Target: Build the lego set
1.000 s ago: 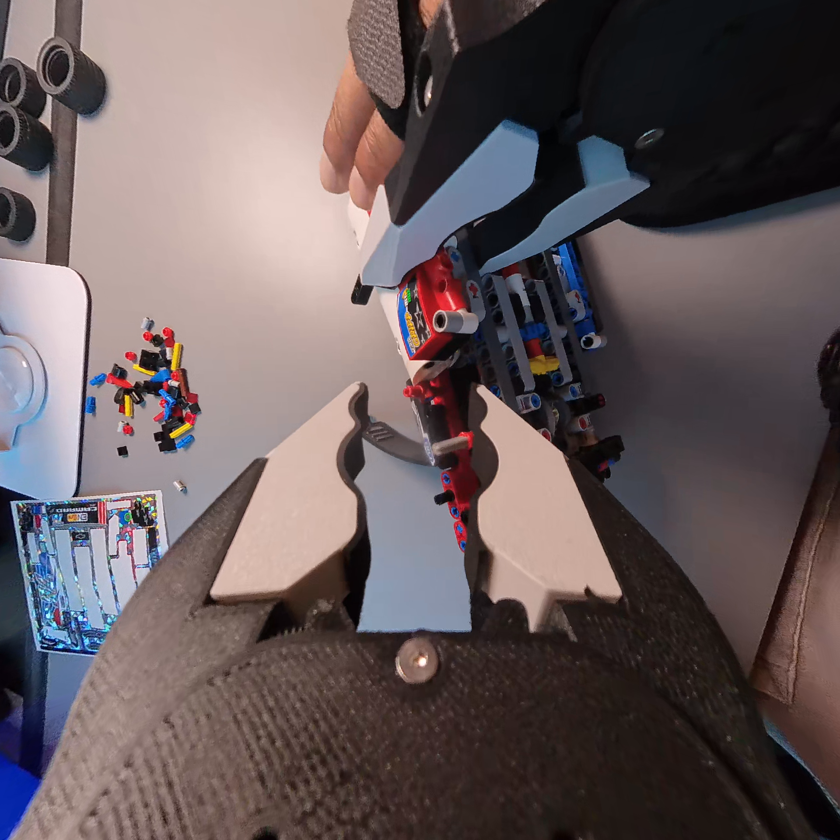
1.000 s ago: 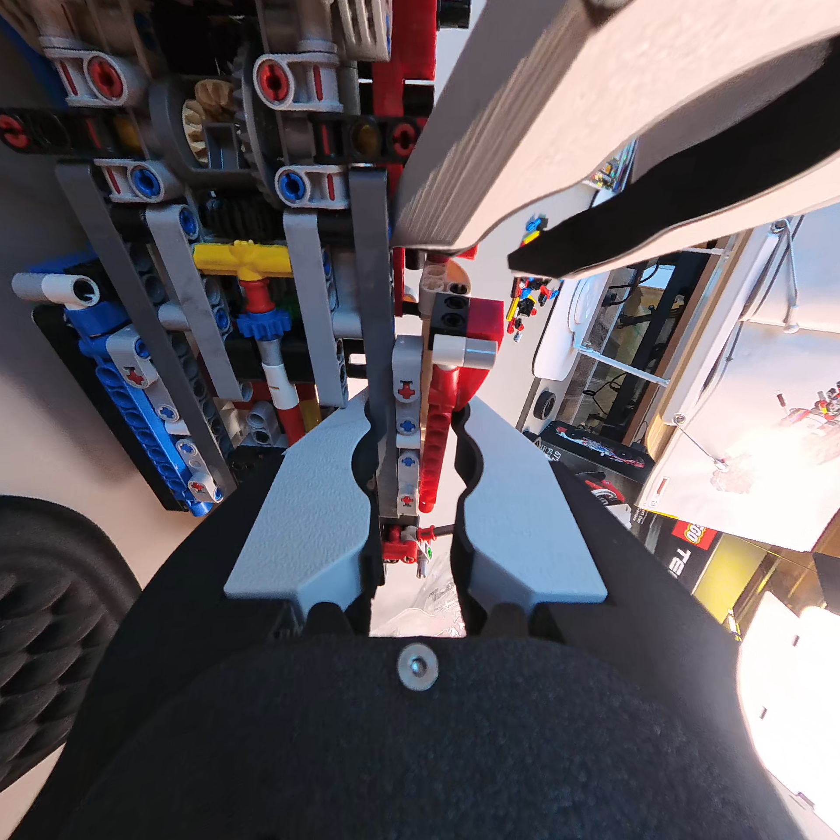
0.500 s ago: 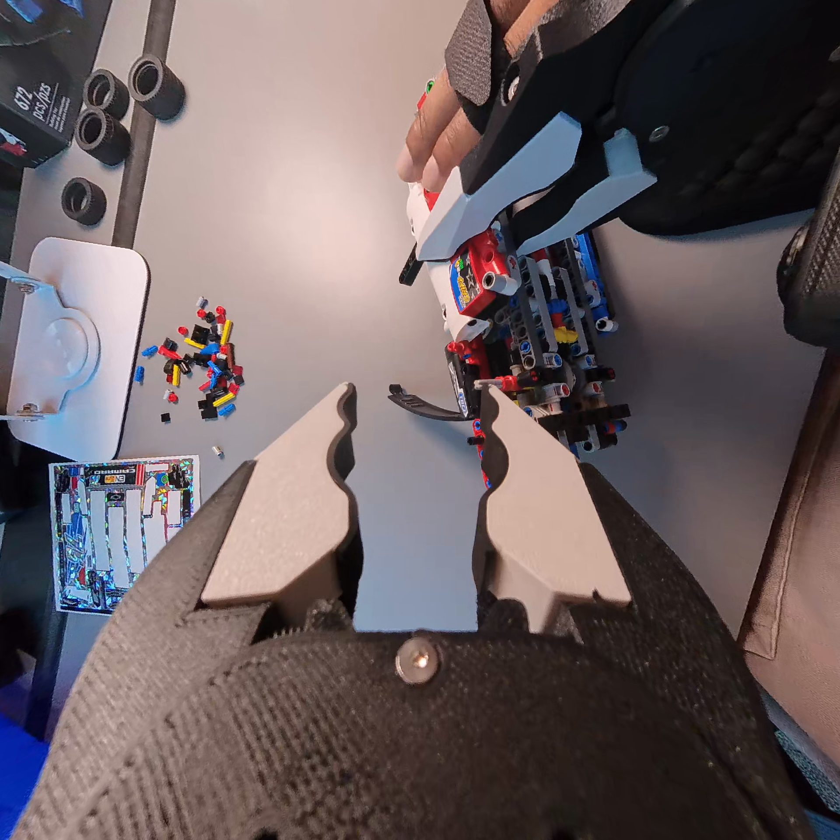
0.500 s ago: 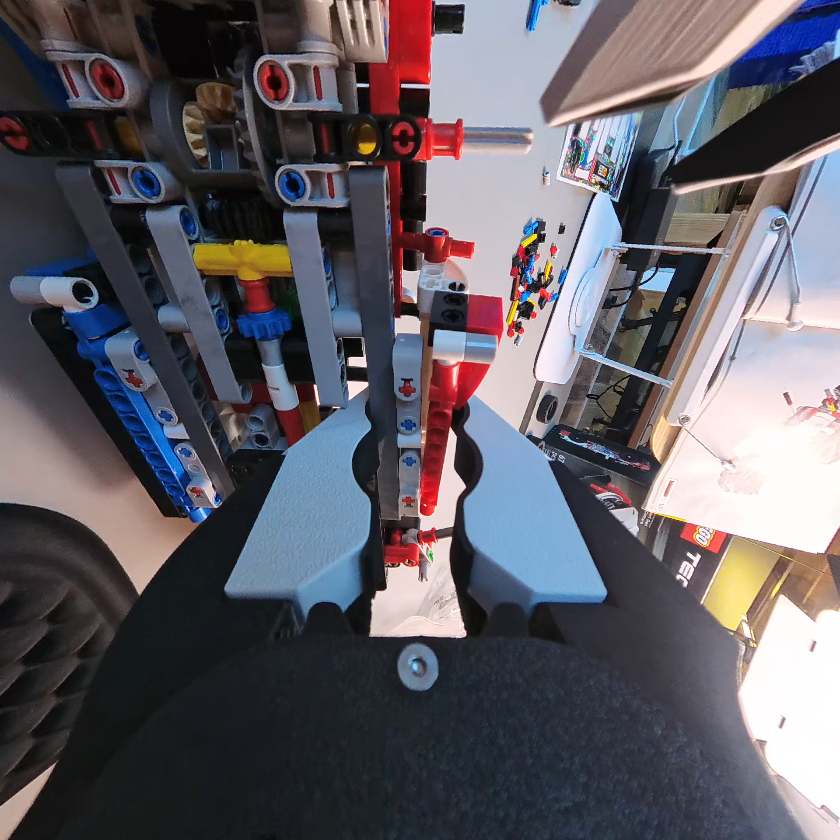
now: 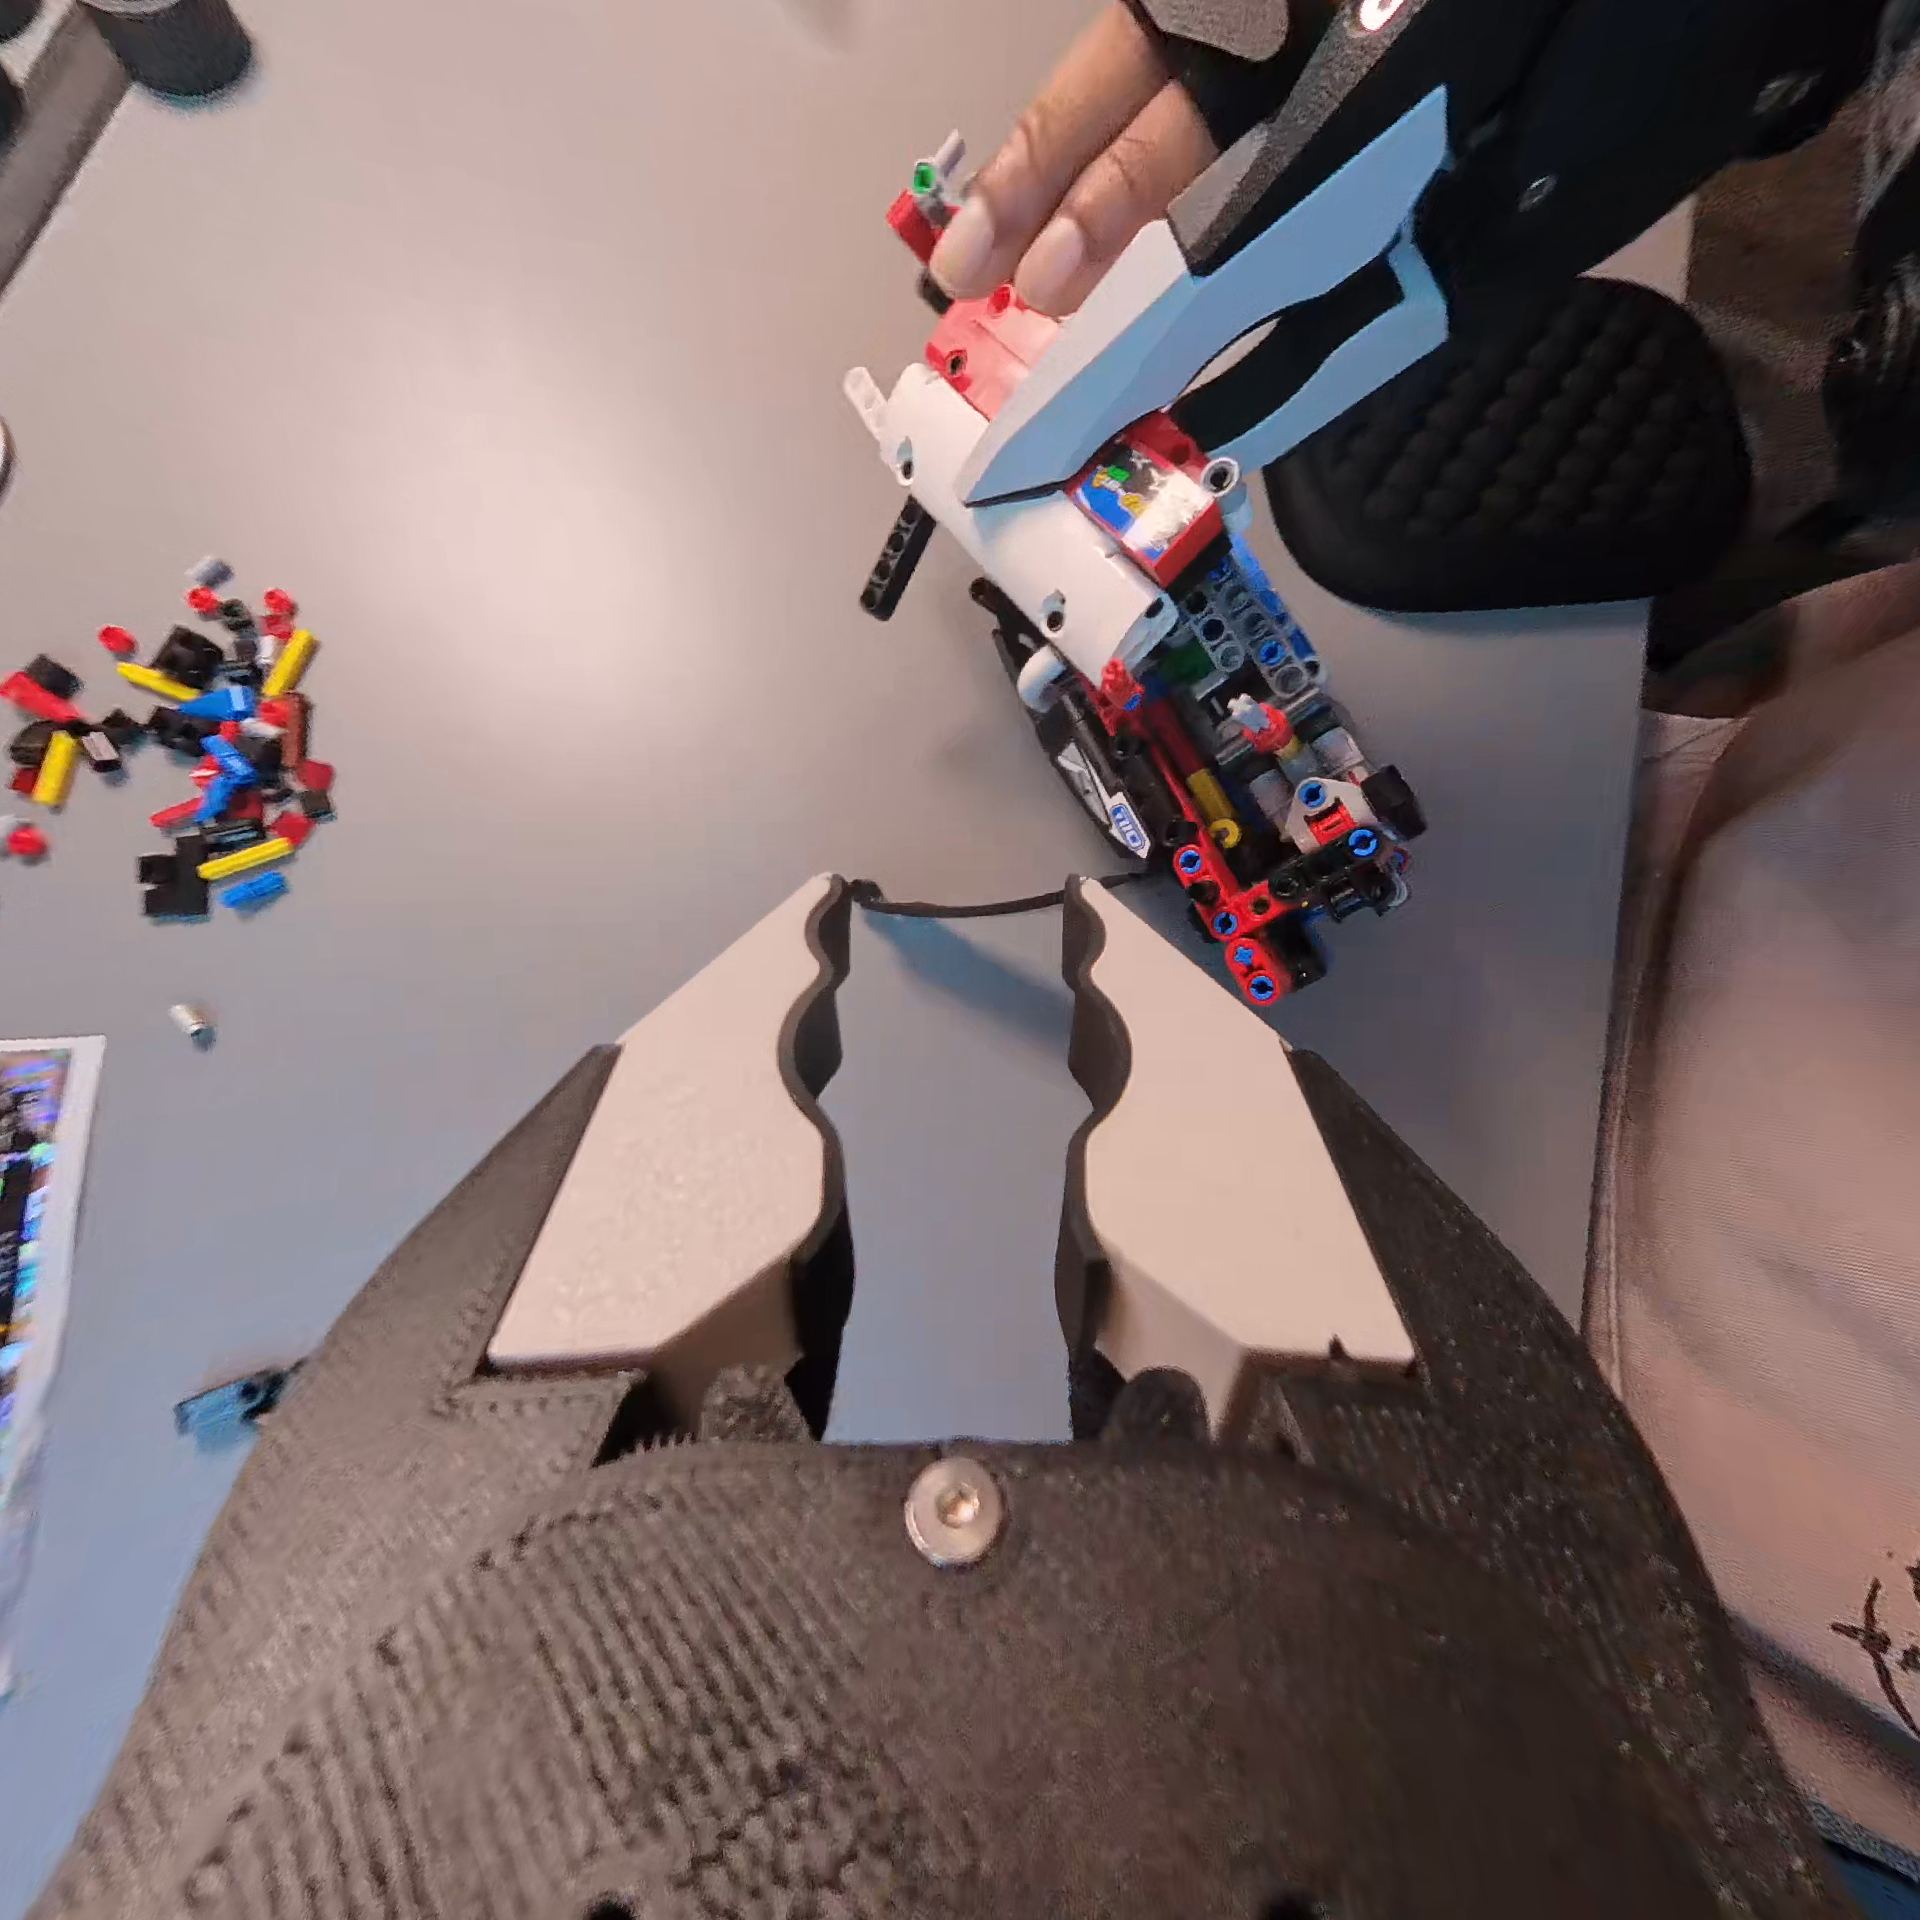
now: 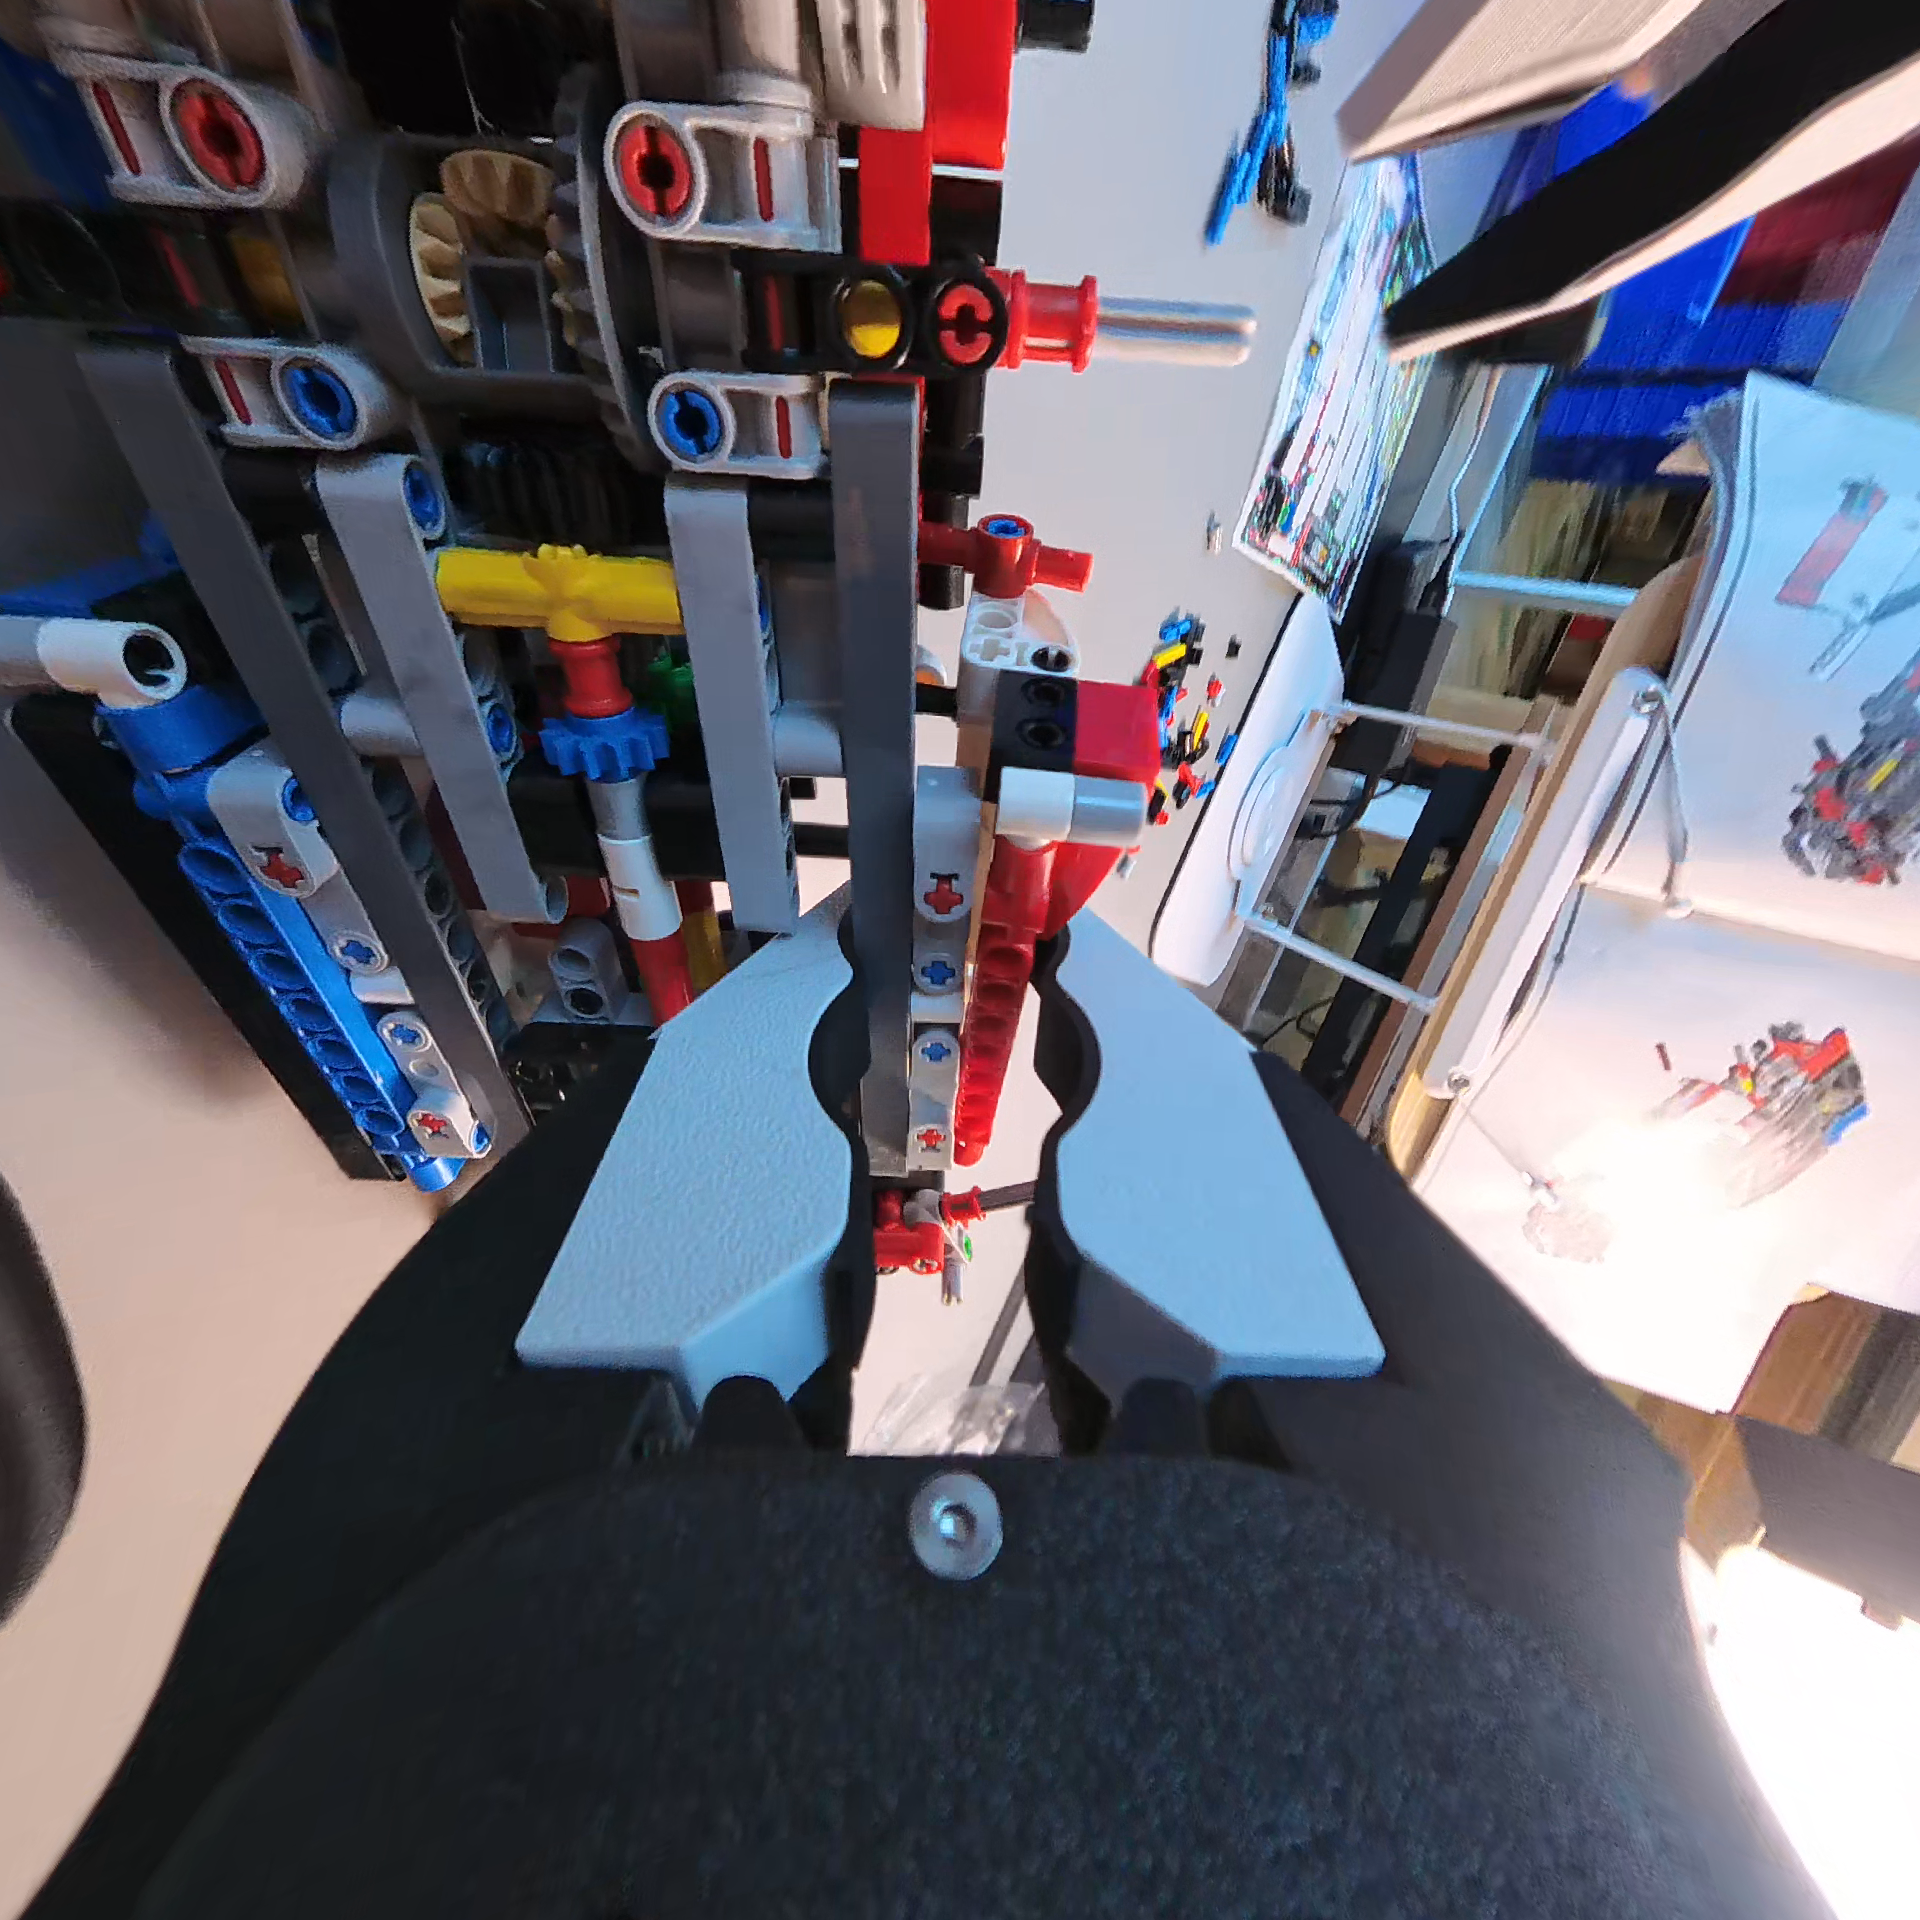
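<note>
Fingers of your left gripper (image 5: 956, 904) stand apart over the grey table (image 5: 582, 436), a thin black curved piece (image 5: 961, 907) lying at their tips. Beyond it, your right gripper (image 6: 945, 935) is clamped on the lego car (image 5: 1122, 623). Farther left lies a pile of loose pieces (image 5: 177, 738).
</note>
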A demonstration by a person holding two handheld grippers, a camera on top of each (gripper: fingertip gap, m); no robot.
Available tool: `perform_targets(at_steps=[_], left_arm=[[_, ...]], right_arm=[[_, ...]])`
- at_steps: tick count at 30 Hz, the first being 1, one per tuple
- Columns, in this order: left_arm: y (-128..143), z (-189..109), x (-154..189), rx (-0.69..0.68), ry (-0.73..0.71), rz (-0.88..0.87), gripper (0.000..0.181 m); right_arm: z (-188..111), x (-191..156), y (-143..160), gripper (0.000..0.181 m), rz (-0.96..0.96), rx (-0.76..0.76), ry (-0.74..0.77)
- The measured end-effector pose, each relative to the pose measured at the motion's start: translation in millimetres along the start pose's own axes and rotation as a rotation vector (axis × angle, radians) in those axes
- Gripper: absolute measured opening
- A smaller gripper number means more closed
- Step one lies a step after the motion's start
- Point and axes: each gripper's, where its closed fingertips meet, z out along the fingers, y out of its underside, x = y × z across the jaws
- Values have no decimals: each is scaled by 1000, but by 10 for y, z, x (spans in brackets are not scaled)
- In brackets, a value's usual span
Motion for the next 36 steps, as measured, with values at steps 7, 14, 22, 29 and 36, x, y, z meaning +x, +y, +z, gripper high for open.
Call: perform_targets(at_steps=[7,14,22,29,36], left_arm=[[-138,286,268,159,265,17,25],[-338,396,447,274,468,-30,18],[-334,454,412,323,537,-47,2],[-297,430,310,343,516,-51,2],[-237,434,313,324,558,-102,2]], right_arm=[[35,13,-38,24,-119,111,-41],[43,25,-47,24,-135,183,-23],[42,39,-50,23,-118,180,6],[43,14,-59,30,-93,138,-82],[34,6,-83,29,-142,129,-80]])
